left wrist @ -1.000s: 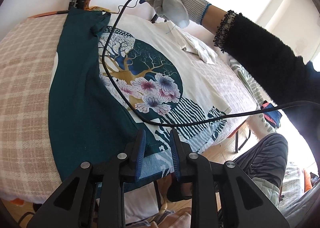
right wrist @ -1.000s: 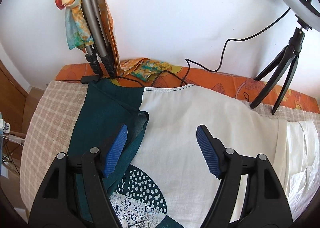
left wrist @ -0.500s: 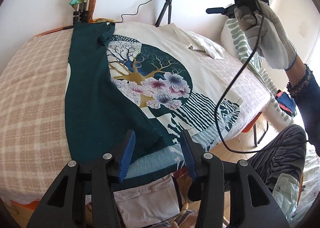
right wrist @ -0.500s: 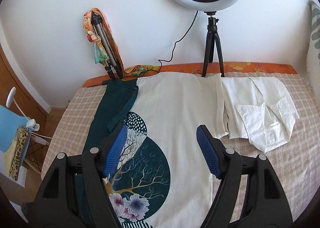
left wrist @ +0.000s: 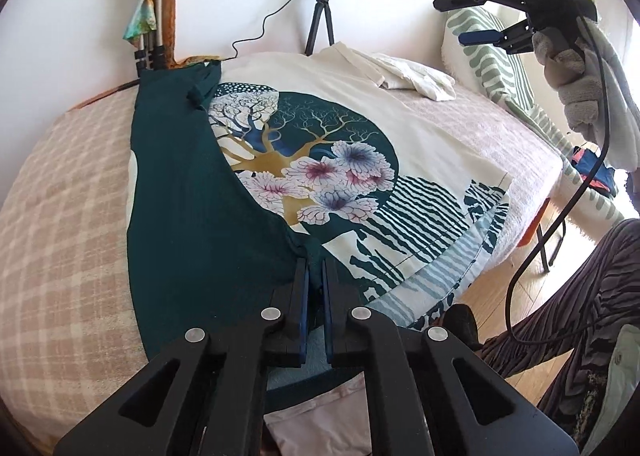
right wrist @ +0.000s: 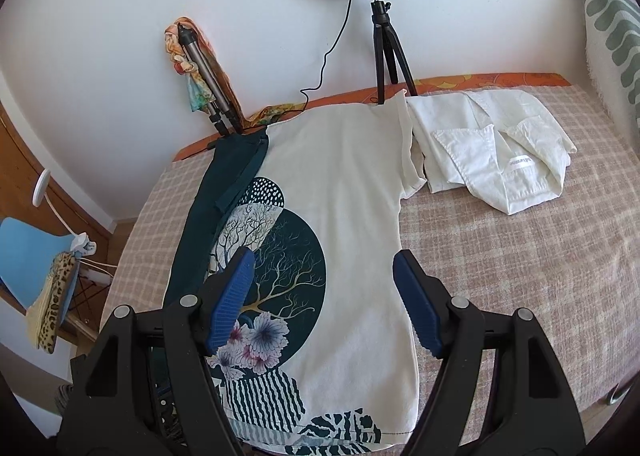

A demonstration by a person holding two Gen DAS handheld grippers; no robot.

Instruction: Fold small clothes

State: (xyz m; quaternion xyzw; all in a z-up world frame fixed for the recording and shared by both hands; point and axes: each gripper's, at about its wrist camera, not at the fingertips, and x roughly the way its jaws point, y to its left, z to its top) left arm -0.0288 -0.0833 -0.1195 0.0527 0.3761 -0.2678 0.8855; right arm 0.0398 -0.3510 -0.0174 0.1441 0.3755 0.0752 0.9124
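Your left gripper (left wrist: 314, 276) pinched the T-shirt's (left wrist: 420, 144) folded teal hem (left wrist: 310, 246) at lower centre; your right gripper (right wrist: 324, 304), jaws spread, hung over the shirt's body, which ran lengthwise toward the upper frame.

A bed (right wrist: 520, 256) covered by a pale checked blanket (left wrist: 60, 216) carries everything here. Spread flat across it is a cream T-shirt (right wrist: 352, 184) printed with a tree and flowers, its dark green side (left wrist: 180, 196) folded over along one edge, and just beside its sleeve lies a folded white shirt (right wrist: 492, 148). At the far edge by the wall, a ring light's tripod (right wrist: 390, 52) stands on an orange strip of bedding (right wrist: 500, 79)
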